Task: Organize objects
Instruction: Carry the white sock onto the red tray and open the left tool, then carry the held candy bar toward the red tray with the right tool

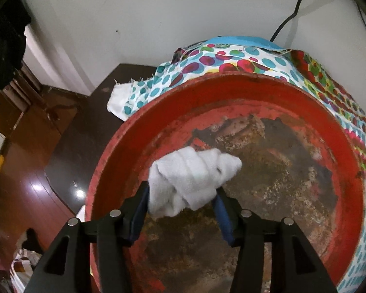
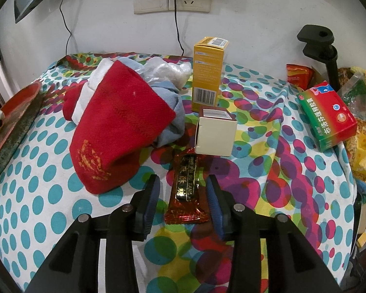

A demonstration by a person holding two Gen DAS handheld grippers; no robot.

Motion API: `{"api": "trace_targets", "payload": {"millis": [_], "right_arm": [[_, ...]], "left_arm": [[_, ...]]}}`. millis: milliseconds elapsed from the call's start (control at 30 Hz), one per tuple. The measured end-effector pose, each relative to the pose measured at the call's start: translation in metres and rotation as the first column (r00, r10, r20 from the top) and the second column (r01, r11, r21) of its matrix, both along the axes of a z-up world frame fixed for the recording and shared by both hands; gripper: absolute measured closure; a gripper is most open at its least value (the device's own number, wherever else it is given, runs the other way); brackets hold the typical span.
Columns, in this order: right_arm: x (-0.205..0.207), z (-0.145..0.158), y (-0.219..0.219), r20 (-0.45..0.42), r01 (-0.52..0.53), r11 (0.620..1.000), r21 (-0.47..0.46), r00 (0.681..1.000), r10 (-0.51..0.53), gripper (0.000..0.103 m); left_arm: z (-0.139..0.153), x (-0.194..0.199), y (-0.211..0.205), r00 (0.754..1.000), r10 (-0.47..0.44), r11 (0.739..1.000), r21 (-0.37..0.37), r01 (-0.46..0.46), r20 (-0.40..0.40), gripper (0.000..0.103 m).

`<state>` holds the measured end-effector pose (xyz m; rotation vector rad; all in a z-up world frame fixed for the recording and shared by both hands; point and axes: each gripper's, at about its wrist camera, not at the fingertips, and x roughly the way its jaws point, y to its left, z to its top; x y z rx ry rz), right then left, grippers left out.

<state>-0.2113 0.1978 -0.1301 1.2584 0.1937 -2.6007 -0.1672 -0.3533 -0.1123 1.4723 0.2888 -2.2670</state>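
A rolled white cloth (image 1: 192,183) sits between the blue pads of my left gripper (image 1: 181,186), above the worn inside of a big red basin (image 1: 231,90). The pads flank the roll without squeezing it, and the right one meets it only at its tip. In the right wrist view a dark red candy bar (image 2: 185,190) with gold lettering lies flat on the dotted tablecloth (image 2: 48,195). My right gripper (image 2: 183,177) straddles it, open, with a gap on each side.
A red knit sock (image 2: 119,131) lies left of the bar over a blue cloth (image 2: 173,102). A white box (image 2: 216,134) and a yellow box (image 2: 207,73) stand behind the bar. A green-and-red box (image 2: 329,119) and a black clamp stand (image 2: 329,48) are at the right. The basin's edge (image 2: 12,122) is far left.
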Motion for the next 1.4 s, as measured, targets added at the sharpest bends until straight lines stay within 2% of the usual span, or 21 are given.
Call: {"api": "trace_targets", "payload": {"millis": [100,167,333,467,600,733,900,1000,1033,1267,1400], "right_arm": [[0.000,0.000,0.001,0.001,0.002,1.000,-0.001,1.000,-0.002,0.064],[0.000,0.000,0.002,0.001,0.007,1.000,0.001,1.000,-0.007,0.063],[0.000,0.000,0.001,0.002,0.011,1.000,0.001,1.000,-0.011,0.061],[-0.001,-0.001,0.002,0.002,0.016,1.000,0.004,1.000,-0.016,0.058],[-0.001,-0.001,0.002,0.005,0.025,1.000,0.000,1.000,-0.025,0.056],[-0.001,-0.001,0.001,0.004,0.026,1.000,0.005,1.000,-0.026,0.056],[-0.001,0.000,0.001,0.004,0.026,1.000,0.003,1.000,-0.026,0.056],[0.003,0.001,-0.002,-0.003,0.028,1.000,0.011,1.000,-0.028,0.073],[0.004,0.001,-0.003,-0.003,0.036,0.999,0.014,0.999,-0.036,0.083],[0.017,0.003,-0.011,-0.004,0.133,0.990,0.037,0.991,-0.133,0.083],[0.031,0.009,-0.015,-0.003,0.151,0.988,0.016,0.988,-0.151,0.084]], "left_arm": [[0.004,0.003,-0.003,1.000,0.010,1.000,0.012,-0.010,-0.016,0.049],[0.008,0.004,-0.004,1.000,0.022,1.000,0.009,-0.021,-0.015,0.043],[0.022,0.018,0.000,0.997,0.037,0.999,-0.013,-0.038,-0.066,0.043],[0.034,0.043,0.023,0.993,0.004,0.999,-0.044,-0.010,-0.117,0.043],[0.049,0.085,0.063,0.979,-0.031,0.992,-0.124,0.006,-0.202,0.043],[0.055,0.118,0.091,0.957,-0.061,0.992,-0.127,0.025,-0.284,0.043],[0.045,0.134,0.103,0.957,-0.096,0.990,-0.129,0.063,-0.274,0.043],[0.039,0.136,0.102,0.960,-0.095,0.988,-0.140,0.059,-0.265,0.043],[0.037,0.136,0.101,0.960,-0.103,0.988,-0.138,0.068,-0.262,0.043],[0.033,0.137,0.104,0.959,-0.138,0.979,-0.181,0.094,-0.249,0.043],[0.034,0.139,0.098,0.957,-0.125,0.983,-0.164,0.083,-0.263,0.043]]}}
